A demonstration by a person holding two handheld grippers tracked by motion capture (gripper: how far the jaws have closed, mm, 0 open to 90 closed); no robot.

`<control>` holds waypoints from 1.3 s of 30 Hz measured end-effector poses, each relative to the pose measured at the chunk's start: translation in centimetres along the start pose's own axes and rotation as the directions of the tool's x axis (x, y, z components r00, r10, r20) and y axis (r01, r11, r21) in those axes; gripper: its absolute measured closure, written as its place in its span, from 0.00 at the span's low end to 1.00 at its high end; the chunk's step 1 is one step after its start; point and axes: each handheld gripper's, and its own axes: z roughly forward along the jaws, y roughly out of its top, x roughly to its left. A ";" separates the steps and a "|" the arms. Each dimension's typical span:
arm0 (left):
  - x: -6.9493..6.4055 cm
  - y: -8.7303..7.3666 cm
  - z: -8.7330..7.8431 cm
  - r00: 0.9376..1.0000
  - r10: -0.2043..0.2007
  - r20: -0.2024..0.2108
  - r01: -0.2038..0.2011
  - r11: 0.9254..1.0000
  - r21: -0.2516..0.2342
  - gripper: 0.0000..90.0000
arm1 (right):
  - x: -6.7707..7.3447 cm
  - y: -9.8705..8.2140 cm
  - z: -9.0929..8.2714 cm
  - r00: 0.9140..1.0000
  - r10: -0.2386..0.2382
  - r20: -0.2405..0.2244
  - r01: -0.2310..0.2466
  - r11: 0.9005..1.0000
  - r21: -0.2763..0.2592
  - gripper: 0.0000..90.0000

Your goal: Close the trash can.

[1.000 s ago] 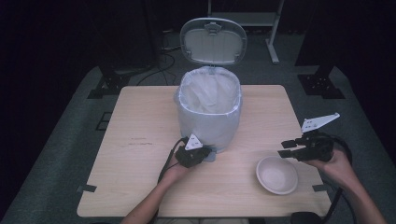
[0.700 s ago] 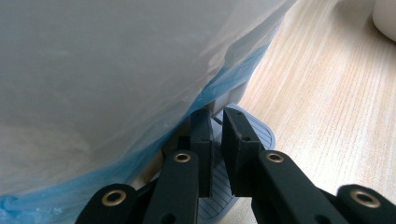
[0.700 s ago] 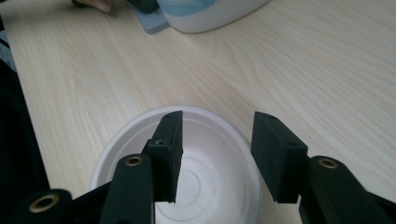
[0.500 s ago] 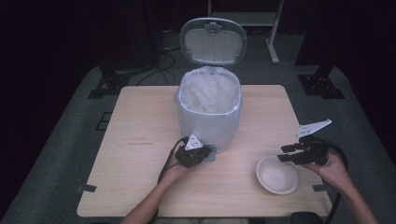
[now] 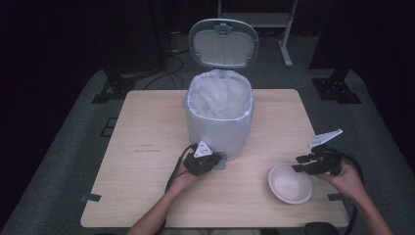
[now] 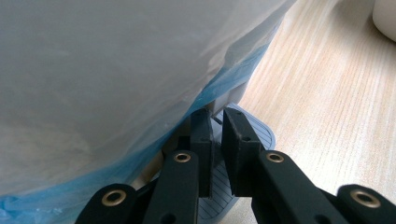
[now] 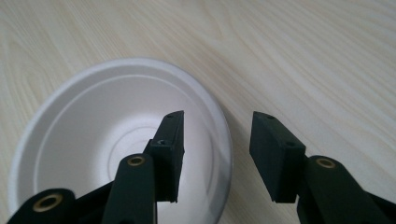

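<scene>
Right gripper has been lowered since a second ago — jaws apart, now straddling the near rim of the paper bowl, grab imminent. Left gripper, jaws together, is kept pressed on the bin pedal — lid held open.

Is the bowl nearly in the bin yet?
Not yet. Done: the bin's lid stands open, with the shut left gripper pressing the pedal. In hand: the open right gripper straddles the rim of the empty white bowl, not gripping. Left: close on the rim, lift it and drop it in the lined bin.
</scene>
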 end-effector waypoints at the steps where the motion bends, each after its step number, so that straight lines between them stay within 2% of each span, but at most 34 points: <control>1: 0.0 0.0 0.0 1.000 0.000 0.000 0.000 1.000 0.002 0.92 | -0.1 -0.1 0.2 1.000 -0.004 0.004 0.004 1.000 0.010 0.60; 8: 0.0 0.0 0.0 1.000 0.001 0.000 -0.001 1.000 0.003 0.92 | -0.6 -0.7 1.3 1.000 0.015 -0.004 -0.014 0.999 0.029 0.64; 15: 0.0 0.0 0.0 1.000 0.001 0.000 -0.001 1.000 0.004 0.92 | -0.4 -0.4 2.1 1.000 -0.005 -0.020 0.006 0.999 0.045 0.82; 18: 0.0 0.0 0.0 1.000 0.001 0.000 -0.001 1.000 0.004 0.92 | -0.3 -0.4 2.0 1.000 -0.011 -0.022 0.011 0.999 0.039 0.84; 24: 0.0 0.0 0.0 1.000 0.001 0.000 -0.001 1.000 0.003 0.92 | -0.1 0.0 1.0 0.999 -0.006 -0.045 0.006 1.000 0.001 0.89; 28: 0.0 0.0 0.0 1.000 0.000 0.000 0.000 1.000 0.001 0.92 | 0.2 0.6 0.4 0.999 -0.023 -0.029 0.023 1.000 -0.018 0.90; 36: 0.0 0.0 0.0 1.000 0.001 0.000 -0.001 1.000 0.001 0.92 | 0.6 1.6 -0.3 0.999 -0.034 -0.032 0.033 0.999 -0.038 0.92; 39: 0.0 0.0 0.0 1.000 0.001 0.000 -0.001 1.000 0.000 0.92 | 0.8 2.4 -1.1 0.999 -0.046 -0.023 0.045 0.997 -0.057 0.93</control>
